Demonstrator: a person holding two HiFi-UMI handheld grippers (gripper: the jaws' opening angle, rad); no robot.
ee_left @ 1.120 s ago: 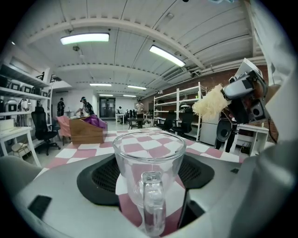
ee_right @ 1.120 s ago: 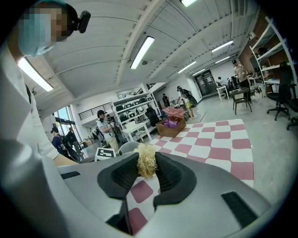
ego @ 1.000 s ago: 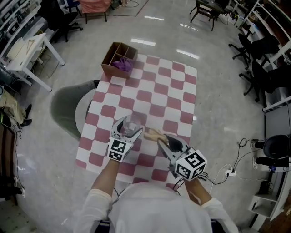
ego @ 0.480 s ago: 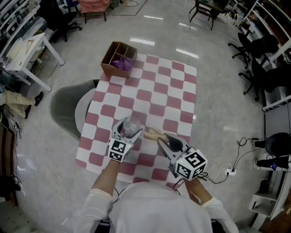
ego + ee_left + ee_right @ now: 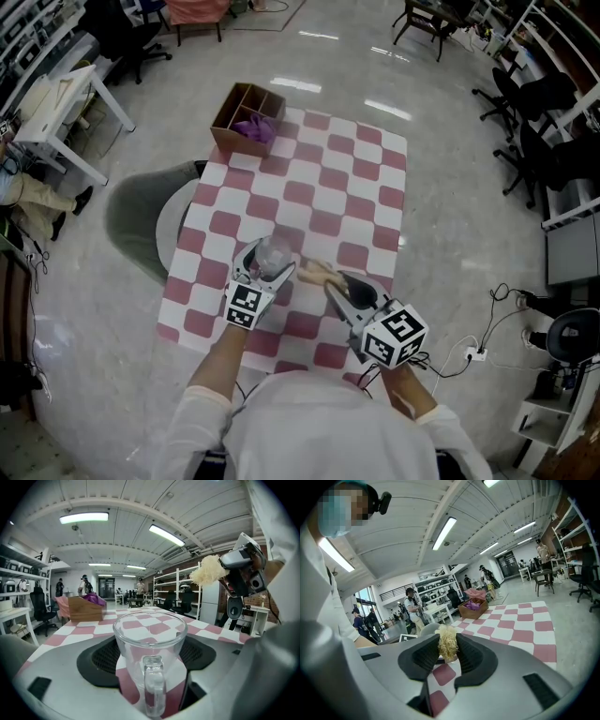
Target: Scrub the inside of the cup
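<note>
A clear glass cup [image 5: 149, 641] with its handle toward the camera stands upright on the checkered table [image 5: 349, 183], and my left gripper [image 5: 268, 264] is shut on its sides. In the head view the cup [image 5: 275, 250] is near the table's front left. My right gripper [image 5: 332, 284] is shut on a pale, straw-like scrubber [image 5: 447, 644], whose tuft sticks up between the jaws. The scrubber [image 5: 314, 274] hangs just right of the cup, outside it and above rim height. From the left gripper view it [image 5: 206, 571] shows at the upper right.
A cardboard box [image 5: 246, 118] with purple cloth in it sits at the table's far left corner. A grey chair [image 5: 141, 223] stands against the table's left edge. Office chairs and desks ring the shiny floor, and people stand farther off.
Both grippers, the cup and the scrubber stay where they were. Only a person at the far left edge of the floor has shifted.
</note>
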